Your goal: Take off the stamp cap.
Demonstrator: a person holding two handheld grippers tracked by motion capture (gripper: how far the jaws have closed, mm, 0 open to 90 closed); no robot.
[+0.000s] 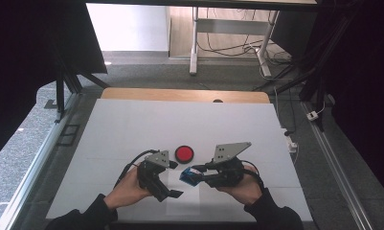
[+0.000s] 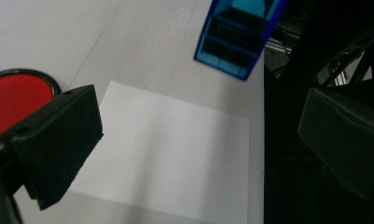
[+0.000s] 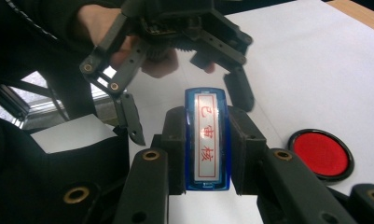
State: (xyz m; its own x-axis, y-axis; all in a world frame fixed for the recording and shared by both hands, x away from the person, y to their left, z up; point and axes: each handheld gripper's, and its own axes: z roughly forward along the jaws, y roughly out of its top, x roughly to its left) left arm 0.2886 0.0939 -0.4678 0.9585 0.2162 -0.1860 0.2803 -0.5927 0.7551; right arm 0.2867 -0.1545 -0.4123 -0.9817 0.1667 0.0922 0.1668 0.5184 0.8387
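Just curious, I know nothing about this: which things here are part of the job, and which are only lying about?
In use: blue stamp, held in the right gripper; white paper; red ink pad; open left gripper.
Lying about: cables and desk legs beyond the table.

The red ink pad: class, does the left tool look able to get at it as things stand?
Probably yes. The left tool is open and holds nothing, and the red ink pad lies uncovered just beyond it; the blue stamp sits off to the side in the right tool.

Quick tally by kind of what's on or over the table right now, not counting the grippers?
Blue stamp, held in the right gripper: 1
Red ink pad: 1
White paper sheet: 1
Total: 3
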